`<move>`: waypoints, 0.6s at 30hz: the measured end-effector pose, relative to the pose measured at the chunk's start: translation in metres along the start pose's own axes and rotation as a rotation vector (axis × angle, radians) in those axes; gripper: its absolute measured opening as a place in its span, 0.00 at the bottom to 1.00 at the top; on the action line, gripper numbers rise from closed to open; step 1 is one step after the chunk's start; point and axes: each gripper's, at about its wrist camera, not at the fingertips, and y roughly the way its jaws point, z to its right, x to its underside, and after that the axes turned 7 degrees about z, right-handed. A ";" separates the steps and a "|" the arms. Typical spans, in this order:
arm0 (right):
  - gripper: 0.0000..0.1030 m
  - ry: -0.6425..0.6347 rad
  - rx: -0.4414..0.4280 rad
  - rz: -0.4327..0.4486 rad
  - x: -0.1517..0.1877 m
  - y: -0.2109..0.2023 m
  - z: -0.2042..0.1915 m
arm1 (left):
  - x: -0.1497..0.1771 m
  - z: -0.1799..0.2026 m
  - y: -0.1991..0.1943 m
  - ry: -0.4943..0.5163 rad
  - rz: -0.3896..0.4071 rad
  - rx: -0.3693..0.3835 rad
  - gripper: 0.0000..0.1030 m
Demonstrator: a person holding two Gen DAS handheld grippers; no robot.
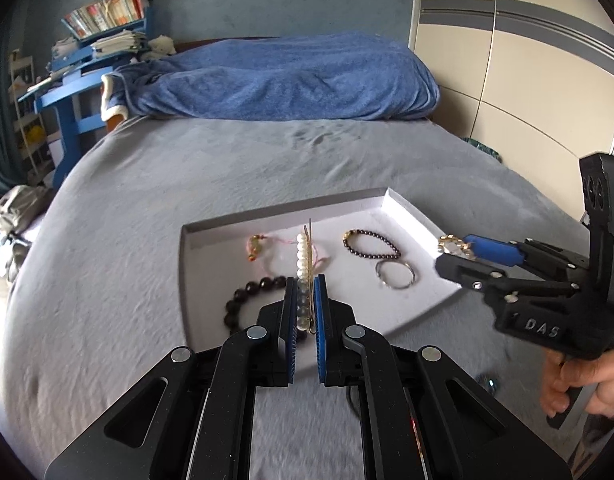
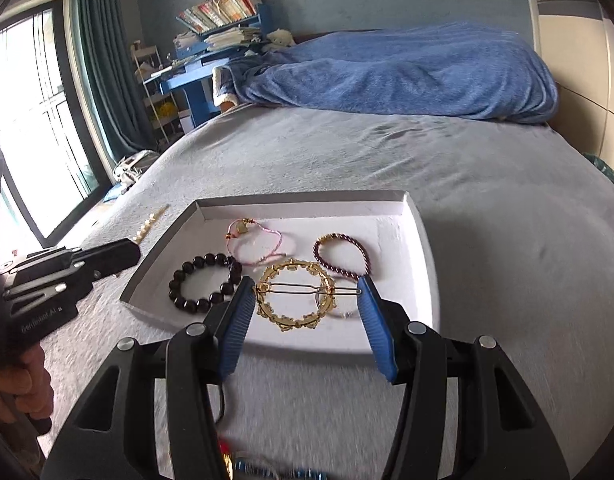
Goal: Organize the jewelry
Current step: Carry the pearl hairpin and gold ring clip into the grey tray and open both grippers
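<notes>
While the white tray [image 2: 421,240] sits flat on the grey bedspread [image 2: 487,184], both claws hover at its near edge. The left gripper [image 1: 305,300] is clamped on a pearl hair clip [image 1: 303,258], held out over the tray's middle. The right gripper [image 2: 307,300] pinches a round gold hair clip [image 2: 295,298] across its width, fingers spread wide by it, right above the near rim. Inside the tray: a black bead bracelet [image 2: 205,282] at near left, a pink cord bracelet [image 2: 259,242] behind it, a dark twisted bracelet [image 2: 343,254] to the right. Far half of the tray floor is bare, and there's plenty of bedspread all round.
</notes>
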 end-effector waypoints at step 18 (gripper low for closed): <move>0.52 -0.033 0.013 -0.148 0.005 0.067 -0.002 | 0.023 -0.005 0.058 0.011 -0.119 -0.020 0.09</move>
